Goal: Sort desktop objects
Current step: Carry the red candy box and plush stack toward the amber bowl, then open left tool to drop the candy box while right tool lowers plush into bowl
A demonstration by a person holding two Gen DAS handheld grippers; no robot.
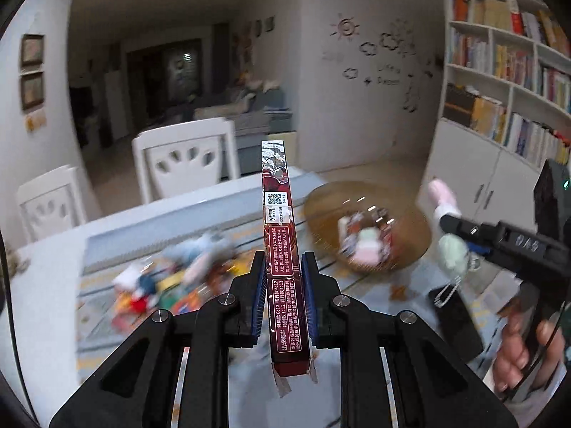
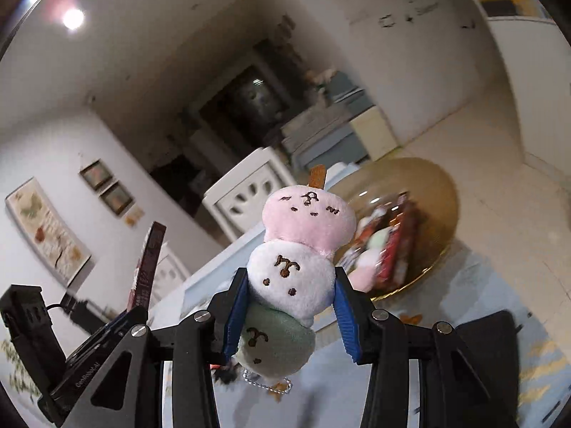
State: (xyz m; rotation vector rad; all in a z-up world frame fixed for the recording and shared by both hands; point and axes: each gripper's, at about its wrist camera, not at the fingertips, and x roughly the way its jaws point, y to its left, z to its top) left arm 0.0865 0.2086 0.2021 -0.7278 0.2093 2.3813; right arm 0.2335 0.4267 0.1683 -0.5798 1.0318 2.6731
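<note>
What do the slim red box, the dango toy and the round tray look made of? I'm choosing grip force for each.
Slim red box: likely glossy printed cardboard; sharp edges, torn taped flaps at its near end. Dango plush keychain: soft fuzzy fabric with embroidered faces, plus a metal bead chain; it bulges between the right gripper's pads. Round tray: brownish with a shiny rim, perhaps plastic or lacquered wood; too blurred to say.

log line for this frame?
left gripper: shut on red box | right gripper: shut on plush skewer | both airborne | basket ahead
</note>
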